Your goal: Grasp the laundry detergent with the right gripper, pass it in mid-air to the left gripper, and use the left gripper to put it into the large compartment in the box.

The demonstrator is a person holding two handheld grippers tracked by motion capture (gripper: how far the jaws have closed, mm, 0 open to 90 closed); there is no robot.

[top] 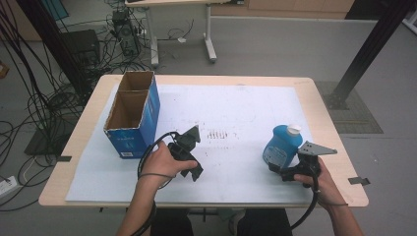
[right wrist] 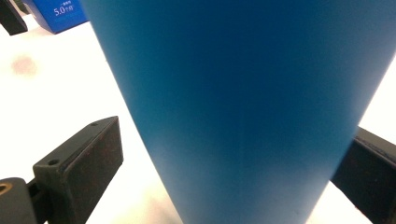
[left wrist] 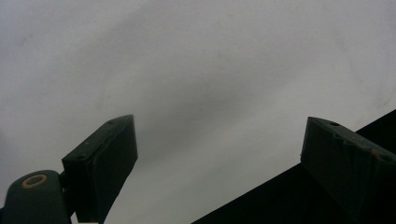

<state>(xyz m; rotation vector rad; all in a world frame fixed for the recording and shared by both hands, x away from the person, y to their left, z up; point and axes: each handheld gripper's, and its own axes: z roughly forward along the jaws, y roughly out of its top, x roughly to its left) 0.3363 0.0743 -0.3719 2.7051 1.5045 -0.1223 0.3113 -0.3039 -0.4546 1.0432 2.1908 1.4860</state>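
Note:
A blue bottle with a white cap stands on the white sheet at the table's right. My right gripper is low at its near side, open, with a jaw on either side of the bottle's body. In the right gripper view a gap shows between the left jaw and the bottle, while the right jaw sits at its edge. My left gripper is held in a hand near the table's middle front. It points down at the sheet, open, with nothing between its jaws.
An open-topped blue cardboard box with two compartments stands at the table's left; its corner also shows in the right gripper view. The white sheet covers most of the tabletop. Cables and a desk frame lie on the floor beyond.

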